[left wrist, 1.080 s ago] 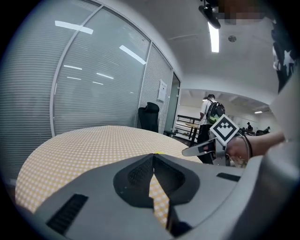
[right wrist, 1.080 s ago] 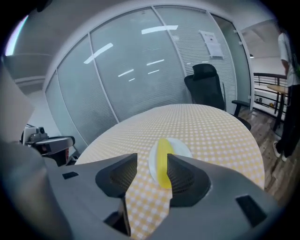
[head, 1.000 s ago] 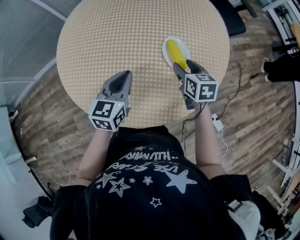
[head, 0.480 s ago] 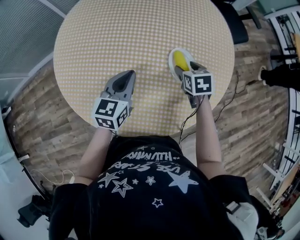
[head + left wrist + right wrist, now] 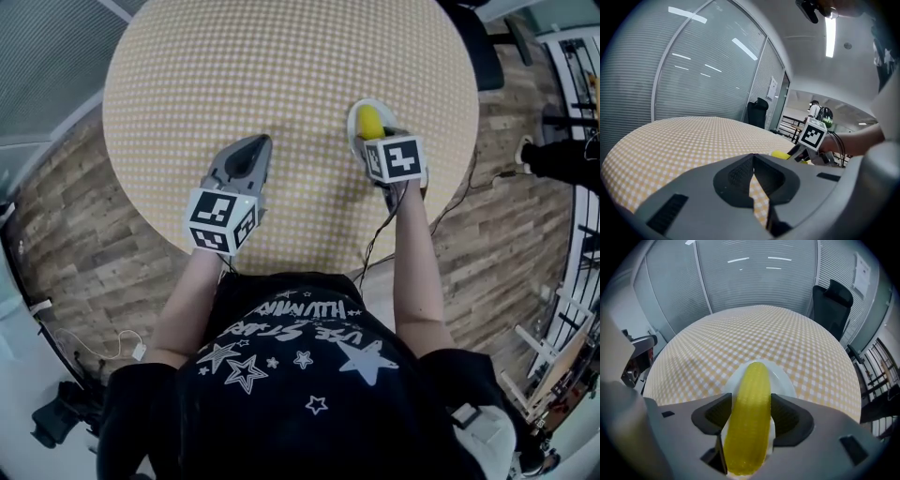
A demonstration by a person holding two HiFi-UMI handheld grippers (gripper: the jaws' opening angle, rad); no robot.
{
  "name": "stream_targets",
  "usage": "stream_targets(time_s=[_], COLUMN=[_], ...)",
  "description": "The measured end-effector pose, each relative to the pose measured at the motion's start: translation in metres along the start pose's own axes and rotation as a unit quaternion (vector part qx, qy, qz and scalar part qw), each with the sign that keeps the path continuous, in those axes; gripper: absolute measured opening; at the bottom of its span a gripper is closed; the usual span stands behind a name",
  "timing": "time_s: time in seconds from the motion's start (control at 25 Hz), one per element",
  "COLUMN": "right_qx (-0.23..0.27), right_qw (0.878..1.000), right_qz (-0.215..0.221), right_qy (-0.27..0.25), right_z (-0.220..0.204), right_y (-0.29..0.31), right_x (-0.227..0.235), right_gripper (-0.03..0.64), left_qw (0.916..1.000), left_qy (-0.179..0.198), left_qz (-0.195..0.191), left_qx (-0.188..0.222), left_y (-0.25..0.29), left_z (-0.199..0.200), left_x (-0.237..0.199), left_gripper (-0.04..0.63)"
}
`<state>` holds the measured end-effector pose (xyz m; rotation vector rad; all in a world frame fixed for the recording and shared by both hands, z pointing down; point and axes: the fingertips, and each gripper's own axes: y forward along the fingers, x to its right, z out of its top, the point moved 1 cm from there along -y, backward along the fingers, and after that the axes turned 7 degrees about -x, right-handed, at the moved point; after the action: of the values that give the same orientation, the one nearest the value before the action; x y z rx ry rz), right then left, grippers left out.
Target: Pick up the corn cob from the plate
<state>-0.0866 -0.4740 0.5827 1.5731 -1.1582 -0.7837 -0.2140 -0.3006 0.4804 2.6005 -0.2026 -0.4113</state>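
A yellow corn cob (image 5: 369,120) (image 5: 750,413) lies on a small white plate (image 5: 354,112) (image 5: 785,382) near the right edge of the round checkered table (image 5: 234,66). My right gripper (image 5: 374,137) (image 5: 750,401) points steeply down over the plate. Its jaws stand wide open, one on each side of the cob's near half, which rests on the plate. My left gripper (image 5: 251,143) (image 5: 752,157) hovers over the table's near middle, left of the plate, shut and empty. From the left gripper view the cob (image 5: 780,154) shows as a yellow tip beside the right gripper's marker cube.
A black office chair (image 5: 832,303) (image 5: 473,42) stands past the table's far right. Cables (image 5: 469,178) trail over the wooden floor to the right. Glass walls with blinds (image 5: 693,70) curve behind the table. The table's edge runs close by the plate.
The right gripper has gone forward and down and tipped steeply, so its jaws now straddle the cob. The left gripper has drifted a little forward over the table.
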Motion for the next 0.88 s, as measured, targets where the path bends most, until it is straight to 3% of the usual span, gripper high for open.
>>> stream_targets(time_s=[0.24, 0.44, 0.68, 0.88], right_qx=[-0.014, -0.01, 0.05, 0.114], right_qw=[1.0, 0.999, 0.998, 0.993], right_qz=[0.007, -0.006, -0.019, 0.012], right_qy=[-0.002, -0.036, -0.043, -0.014], right_z=[0.001, 0.001, 0.012, 0.009], right_y=[0.003, -0.001, -0.027, -0.063], right_x=[-0.003, -0.007, -0.011, -0.014], right_gripper=[0.262, 0.253, 0.253, 0.253], left_qw=[0.9999, 0.9999, 0.9999, 0.9998], left_qy=[-0.011, -0.007, 0.007, 0.016], left_qz=[-0.005, -0.01, -0.013, -0.007], left_qx=[-0.006, -0.008, -0.001, 0.012], left_y=[-0.003, -0.006, -0.02, -0.035], left_z=[-0.007, -0.007, -0.005, -0.001], left_x=[-0.006, -0.002, 0.006, 0.018], left_gripper=[0.006, 0.006, 0.006, 0.006])
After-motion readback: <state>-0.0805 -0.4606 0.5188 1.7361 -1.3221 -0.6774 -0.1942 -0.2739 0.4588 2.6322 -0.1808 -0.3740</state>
